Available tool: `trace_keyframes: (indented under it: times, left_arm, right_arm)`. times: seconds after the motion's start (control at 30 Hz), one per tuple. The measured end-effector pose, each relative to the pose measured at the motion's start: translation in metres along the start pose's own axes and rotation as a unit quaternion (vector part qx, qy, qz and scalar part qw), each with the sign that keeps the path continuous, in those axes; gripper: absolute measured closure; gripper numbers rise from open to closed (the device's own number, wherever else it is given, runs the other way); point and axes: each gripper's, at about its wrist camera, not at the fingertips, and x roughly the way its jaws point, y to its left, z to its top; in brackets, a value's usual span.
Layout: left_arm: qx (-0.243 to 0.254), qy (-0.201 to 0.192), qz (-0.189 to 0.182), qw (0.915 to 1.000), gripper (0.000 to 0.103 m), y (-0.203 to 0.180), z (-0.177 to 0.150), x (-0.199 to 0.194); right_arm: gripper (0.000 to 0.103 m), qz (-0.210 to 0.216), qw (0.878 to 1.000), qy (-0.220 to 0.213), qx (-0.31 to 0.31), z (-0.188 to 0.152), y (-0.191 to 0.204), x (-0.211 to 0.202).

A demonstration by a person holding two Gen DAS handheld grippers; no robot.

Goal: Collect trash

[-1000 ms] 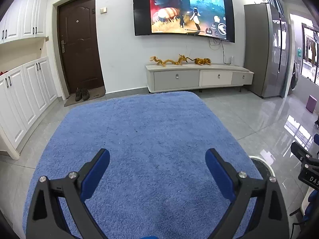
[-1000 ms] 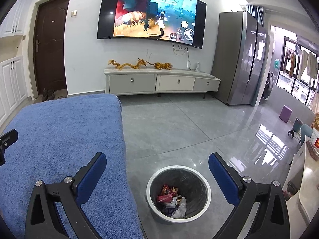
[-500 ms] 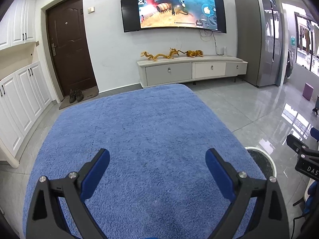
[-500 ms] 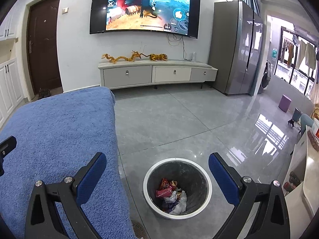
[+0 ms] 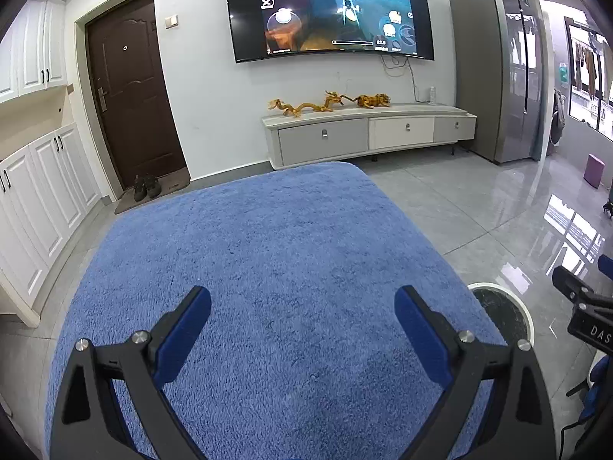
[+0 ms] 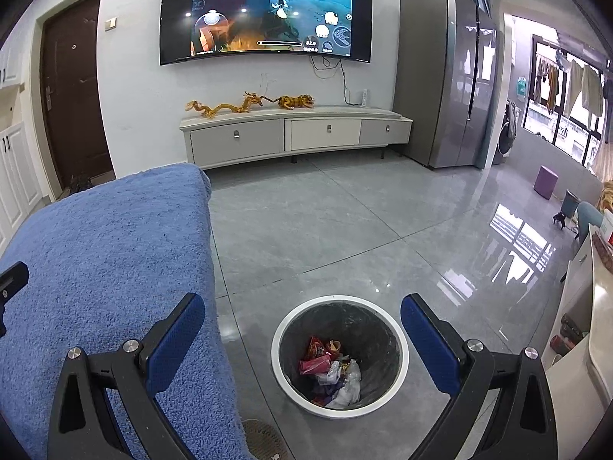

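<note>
A round grey trash bin point(image 6: 285, 337) with a white rim stands on the floor below my right gripper point(image 6: 302, 310), which is open and holds nothing. Crumpled wrappers point(image 6: 329, 370), red and white, lie at the bin's bottom. My left gripper point(image 5: 302, 303) is open over the blue fleece cover point(image 5: 268, 268), with nothing between its fingers. The bin's rim point(image 5: 513, 303) shows at the right of the left wrist view, past the cover's edge. No loose trash shows on the cover.
The blue cover point(image 6: 103, 260) drapes a raised surface left of the bin. Grey tile floor point(image 6: 345, 222) stretches to a white TV cabinet point(image 6: 295, 134) under a wall TV point(image 6: 268, 11). A tall grey fridge point(image 6: 448, 88) stands at the right, a brown door point(image 5: 130, 88) and white cupboards point(image 5: 42, 199) at the left.
Both views have shifted slightly, with the room's far wall sliding left and down in the frames. Both grippers stay open and empty. The bin now sits more centrally between the right gripper's fingers.
</note>
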Motion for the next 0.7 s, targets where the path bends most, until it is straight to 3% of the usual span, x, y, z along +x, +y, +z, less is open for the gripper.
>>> trace_keyframes:
  times: [0.7]
  left_arm:
    - [-0.016,0.007,0.011,0.9998,0.006,0.0079,-0.0047,-0.001]
  right_arm:
    - [0.0,-0.001,1.0,-0.001,0.001,-0.0011,0.0,-0.003]
